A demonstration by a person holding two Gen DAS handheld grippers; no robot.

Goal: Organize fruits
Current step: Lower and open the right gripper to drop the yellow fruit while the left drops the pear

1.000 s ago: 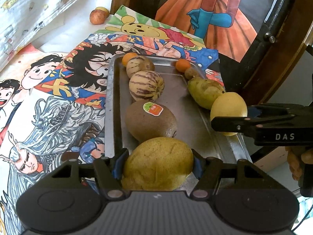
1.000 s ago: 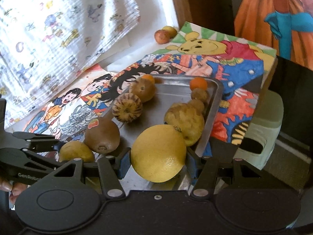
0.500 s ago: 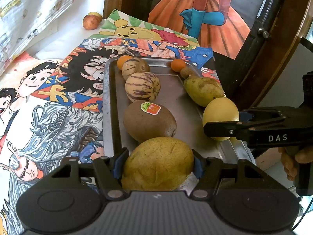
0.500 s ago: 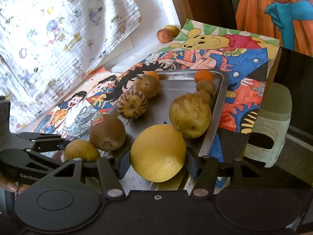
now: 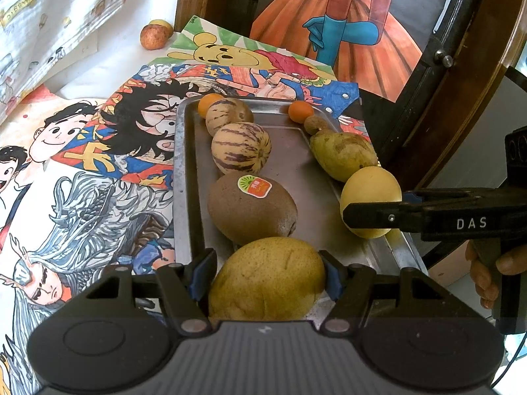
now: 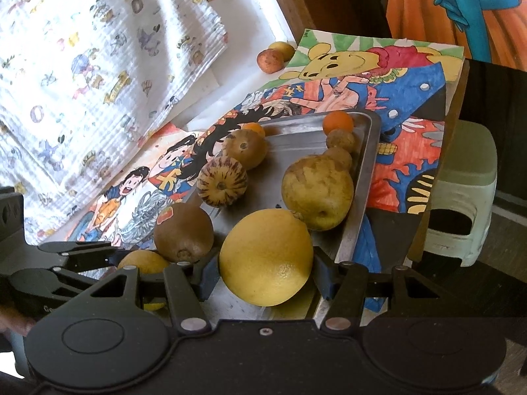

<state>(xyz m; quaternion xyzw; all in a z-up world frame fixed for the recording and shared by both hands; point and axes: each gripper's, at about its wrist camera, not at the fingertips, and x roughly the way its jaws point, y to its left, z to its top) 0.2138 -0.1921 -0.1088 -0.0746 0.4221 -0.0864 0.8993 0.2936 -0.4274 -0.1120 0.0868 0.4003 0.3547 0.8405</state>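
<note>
My left gripper (image 5: pixel 265 275) has its jaws about half apart, clamped on a speckled yellow-green fruit (image 5: pixel 266 276) at the tray's (image 5: pixel 184 197) near end. My right gripper's (image 6: pixel 265 271) jaws, similarly spread, grip a smooth yellow citrus (image 6: pixel 266 256); the kiwi (image 5: pixel 252 209) lies just ahead of the left jaws.

Two fruit rows (image 5: pixel 240 151) in tray (image 5: pixel 184 177) — apples (image 5: pixel 152 36) perhaps — beyond
</note>
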